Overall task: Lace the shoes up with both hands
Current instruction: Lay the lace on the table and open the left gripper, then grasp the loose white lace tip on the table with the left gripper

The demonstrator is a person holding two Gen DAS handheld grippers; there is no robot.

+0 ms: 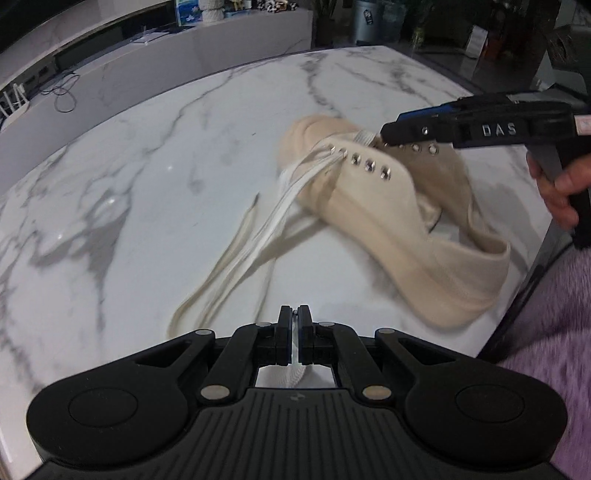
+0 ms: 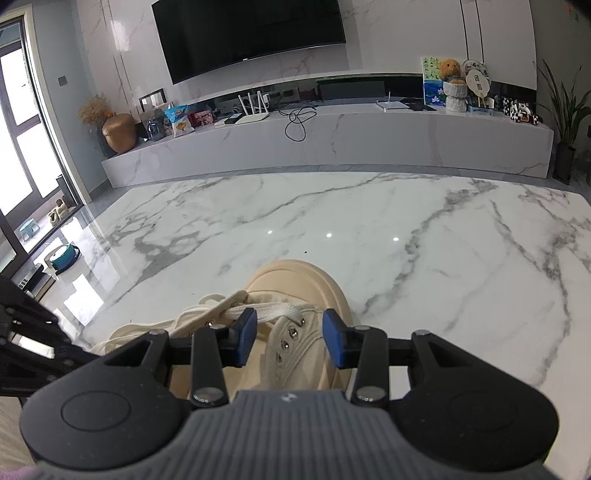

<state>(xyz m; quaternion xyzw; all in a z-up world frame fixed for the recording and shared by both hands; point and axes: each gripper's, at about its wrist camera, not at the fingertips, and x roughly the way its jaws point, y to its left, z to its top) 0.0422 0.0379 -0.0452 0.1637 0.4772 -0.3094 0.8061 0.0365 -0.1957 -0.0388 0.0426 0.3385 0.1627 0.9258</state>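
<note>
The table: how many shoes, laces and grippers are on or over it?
Shoe: 1
White shoelace: 1
Grippers: 2, the left gripper shut on the shoelace, the right gripper around the shoe
Total: 4

A home living room: wall-mounted television [image 2: 251,33], marble media console [image 2: 332,147], potted plant [image 2: 565,110].

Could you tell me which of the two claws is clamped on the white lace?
The left claw: its jaws pinch the lace, while the right claw straddles the shoe.

shoe [image 1: 388,206] on table [image 1: 147,221]
</note>
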